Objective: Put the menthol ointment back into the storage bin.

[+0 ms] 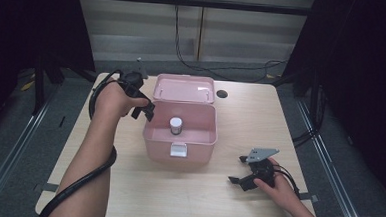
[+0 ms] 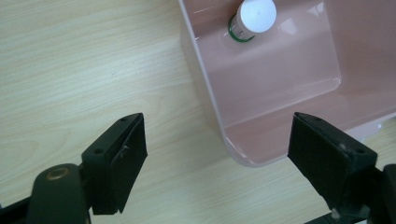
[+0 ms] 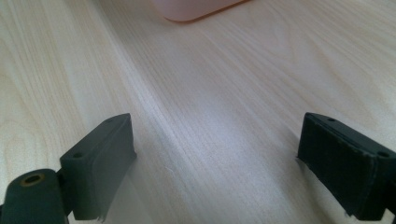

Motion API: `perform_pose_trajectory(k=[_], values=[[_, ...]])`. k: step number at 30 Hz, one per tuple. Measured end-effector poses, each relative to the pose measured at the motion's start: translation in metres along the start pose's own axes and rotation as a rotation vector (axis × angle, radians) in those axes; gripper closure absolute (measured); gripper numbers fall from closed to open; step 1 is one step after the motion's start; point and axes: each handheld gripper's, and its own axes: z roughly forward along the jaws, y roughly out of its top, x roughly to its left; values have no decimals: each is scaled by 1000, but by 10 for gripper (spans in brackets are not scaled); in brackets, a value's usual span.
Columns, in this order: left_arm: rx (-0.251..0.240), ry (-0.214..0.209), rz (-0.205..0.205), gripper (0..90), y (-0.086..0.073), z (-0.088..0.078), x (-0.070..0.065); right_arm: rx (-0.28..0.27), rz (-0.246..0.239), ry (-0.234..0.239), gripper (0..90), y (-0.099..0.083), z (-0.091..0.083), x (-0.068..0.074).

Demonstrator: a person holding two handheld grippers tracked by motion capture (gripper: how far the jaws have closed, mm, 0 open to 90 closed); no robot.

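Pink box point(image 1: 179, 138) sits mid-bench, lid point(image 1: 184, 89) flipped open toward the far edge, with one white-capped bottle point(image 1: 175, 125) standing inside. Left claw point(image 1: 143, 108) hangs open by its left wall, empty. Right claw point(image 1: 240, 169) rests open near the front-right corner.

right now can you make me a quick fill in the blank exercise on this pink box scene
1. The lid of the pink box is ____.
2. The small bottle standing inside the box has a ____ cap.
3. The left gripper is beside the box, and its jaws are ____ with nothing between them.
4. The right gripper rests on the wooden ____, apart from the box.

Missing words: open; white; open; table
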Motion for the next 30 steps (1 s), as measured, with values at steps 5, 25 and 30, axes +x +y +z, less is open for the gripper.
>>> perform_pose_trajectory(k=[5, 25, 30], values=[[1, 1, -13, 187, -10, -2, 9, -2, -3, 0, 102, 0, 0, 0], [-26, -23, 29, 187, -52, 8, 30, -3, 0, -2, 102, 0, 0, 0], [-32, -41, 50, 186, -62, 16, 33, -5, 0, -2, 102, 0, 0, 0]])
